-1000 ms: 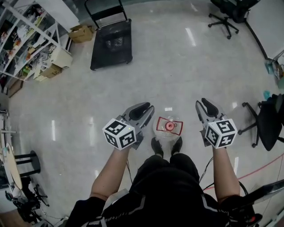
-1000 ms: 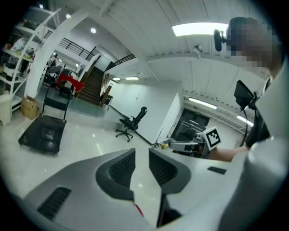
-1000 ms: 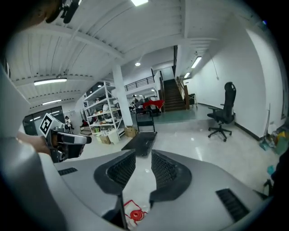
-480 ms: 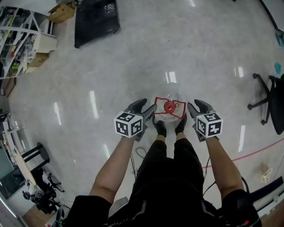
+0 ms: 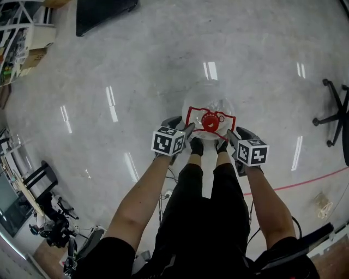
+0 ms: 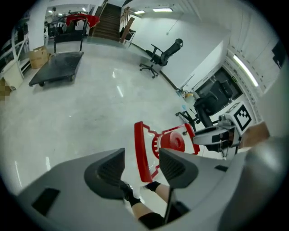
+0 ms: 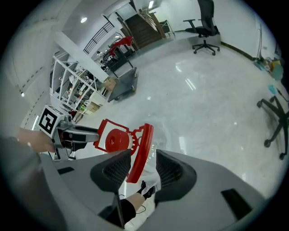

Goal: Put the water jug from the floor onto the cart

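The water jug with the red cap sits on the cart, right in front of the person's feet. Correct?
No. The head view shows the water jug standing on the floor, not on the cart. The rest holds: red cap, right in front of the person's feet.

the head view looks steeply down from over the person onto the floor (image 5: pixel 163 65) and water jug (image 5: pixel 207 101). the left gripper view sits low and close behind its fingers (image 6: pixel 106 169), facing the jug's red handle (image 6: pixel 141 155) from one side; the right gripper view faces it from the other. all three share the jug.
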`<control>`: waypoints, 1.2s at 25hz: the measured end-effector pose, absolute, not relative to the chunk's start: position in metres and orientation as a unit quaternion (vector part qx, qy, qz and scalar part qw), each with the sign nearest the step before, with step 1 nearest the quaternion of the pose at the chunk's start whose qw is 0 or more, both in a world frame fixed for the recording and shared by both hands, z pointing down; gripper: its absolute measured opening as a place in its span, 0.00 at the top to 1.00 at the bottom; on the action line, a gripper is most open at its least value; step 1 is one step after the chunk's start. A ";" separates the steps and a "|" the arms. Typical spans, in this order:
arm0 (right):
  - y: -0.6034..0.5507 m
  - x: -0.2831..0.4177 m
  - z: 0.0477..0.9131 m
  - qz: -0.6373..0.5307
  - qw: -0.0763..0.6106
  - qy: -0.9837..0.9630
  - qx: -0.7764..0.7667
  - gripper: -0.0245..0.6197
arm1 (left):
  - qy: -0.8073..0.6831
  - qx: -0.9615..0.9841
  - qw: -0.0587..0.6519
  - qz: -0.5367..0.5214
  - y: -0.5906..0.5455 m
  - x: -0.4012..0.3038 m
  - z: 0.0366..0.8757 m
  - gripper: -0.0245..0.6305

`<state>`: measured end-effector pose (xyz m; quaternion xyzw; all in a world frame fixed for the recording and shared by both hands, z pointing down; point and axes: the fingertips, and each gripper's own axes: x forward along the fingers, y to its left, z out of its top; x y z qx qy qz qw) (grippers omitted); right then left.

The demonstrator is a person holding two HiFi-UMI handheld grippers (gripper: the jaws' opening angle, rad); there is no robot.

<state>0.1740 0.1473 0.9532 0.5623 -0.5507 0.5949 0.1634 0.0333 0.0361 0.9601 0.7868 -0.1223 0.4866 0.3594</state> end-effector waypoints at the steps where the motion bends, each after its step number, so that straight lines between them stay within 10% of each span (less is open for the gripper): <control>1: 0.149 0.172 0.960 0.601 0.161 -0.546 0.561 0.72 | -0.120 0.782 0.368 0.489 0.039 0.033 0.967 0.63; 7: 0.140 0.165 0.967 0.608 0.149 -0.549 0.555 0.75 | -0.097 0.775 0.387 0.491 0.046 0.036 0.982 0.64; 11: 0.137 0.167 0.966 0.614 0.138 -0.539 0.560 0.81 | -0.105 0.760 0.418 0.487 0.052 0.038 0.986 0.85; 30: 0.049 0.169 0.721 0.501 0.124 -0.631 0.578 0.81 | -0.201 0.820 0.417 0.336 -0.002 0.046 0.745 0.85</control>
